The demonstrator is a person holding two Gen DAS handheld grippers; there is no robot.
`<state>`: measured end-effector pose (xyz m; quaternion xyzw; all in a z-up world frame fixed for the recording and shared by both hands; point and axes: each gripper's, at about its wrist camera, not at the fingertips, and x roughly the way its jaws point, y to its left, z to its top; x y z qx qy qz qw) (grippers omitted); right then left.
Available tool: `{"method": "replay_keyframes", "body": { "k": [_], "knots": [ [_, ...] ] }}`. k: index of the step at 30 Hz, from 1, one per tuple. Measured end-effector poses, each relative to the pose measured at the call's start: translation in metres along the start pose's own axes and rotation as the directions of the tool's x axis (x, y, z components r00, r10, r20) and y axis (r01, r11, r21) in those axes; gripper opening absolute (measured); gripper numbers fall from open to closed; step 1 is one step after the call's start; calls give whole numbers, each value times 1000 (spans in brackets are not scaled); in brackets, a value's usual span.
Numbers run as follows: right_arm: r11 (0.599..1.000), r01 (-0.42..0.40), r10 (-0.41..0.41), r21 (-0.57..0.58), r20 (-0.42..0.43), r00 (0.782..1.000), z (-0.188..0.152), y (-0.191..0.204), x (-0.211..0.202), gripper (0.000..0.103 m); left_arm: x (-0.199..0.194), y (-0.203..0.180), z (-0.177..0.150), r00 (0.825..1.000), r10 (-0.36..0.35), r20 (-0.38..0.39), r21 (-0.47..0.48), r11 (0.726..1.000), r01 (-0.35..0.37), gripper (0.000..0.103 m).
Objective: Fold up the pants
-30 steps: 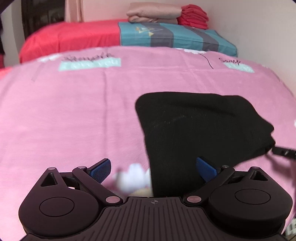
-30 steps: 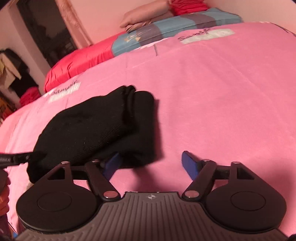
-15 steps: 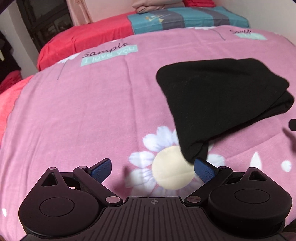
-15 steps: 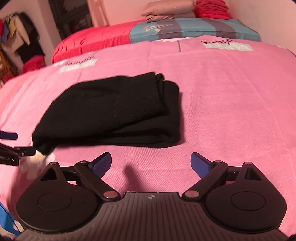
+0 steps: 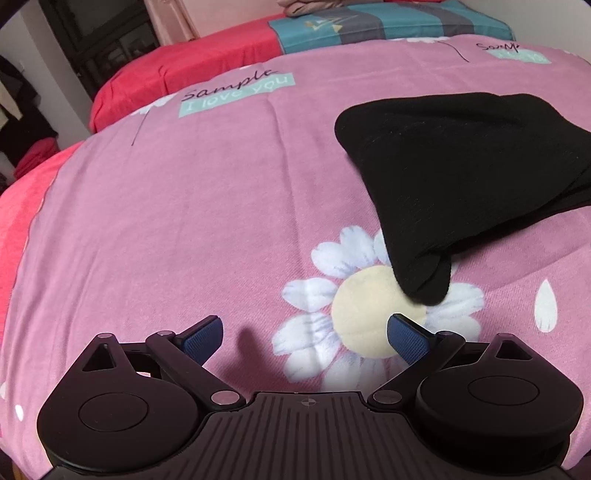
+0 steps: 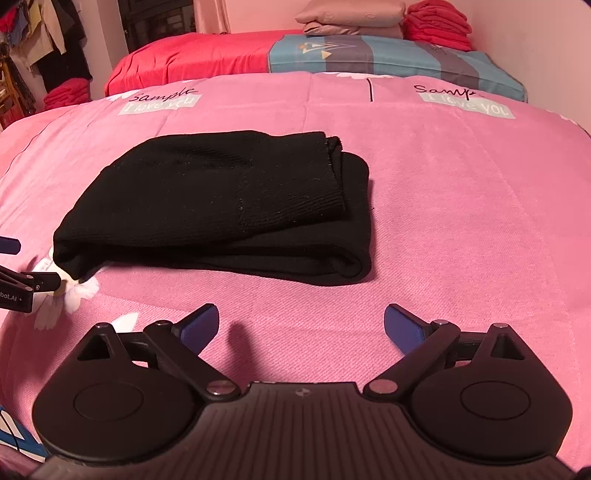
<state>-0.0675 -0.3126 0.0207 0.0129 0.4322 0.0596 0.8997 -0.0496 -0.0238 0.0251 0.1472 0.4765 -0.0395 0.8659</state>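
Your left gripper (image 5: 304, 334) is spread wide and holds nothing, its blue pads (image 5: 204, 334) hovering over the pink bedspread (image 5: 184, 221) just short of the daisy print (image 5: 373, 314). The near corner of the black pants (image 5: 461, 177) lies on that daisy, just ahead of the right-hand pad and apart from it. The pants sit folded into a compact stack on the bedspread, ahead and to the right in the left wrist view.

Your right gripper (image 6: 300, 328) is also released, jaws wide apart, nothing between them. From it, the pants (image 6: 229, 206) lie ahead and a little left, with the ribbed top layer folded over a wider layer beneath. The left gripper's fingers (image 6: 40, 282) show at the left edge, near the pants' left corner. At the head of the bed, folded red clothes (image 6: 437, 24) rest beside a beige pile (image 6: 351, 16).
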Motion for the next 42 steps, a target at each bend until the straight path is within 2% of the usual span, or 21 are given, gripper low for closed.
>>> {"method": "replay_keyframes", "body": {
  "k": [25, 37, 42],
  "knots": [
    [999, -38, 38, -13, -15, 999, 6, 4, 10, 98, 2, 0, 2, 1000, 19, -2, 12, 1000, -19, 103],
    [998, -54, 53, -11, -22, 998, 9, 3, 14, 98, 5, 6, 4, 1000, -3, -11, -5, 1000, 3, 103],
    [998, -57, 56, -14, -21, 998, 9, 5, 15, 98, 4, 4, 5, 1000, 20, -13, 6, 1000, -20, 103]
  ]
}}
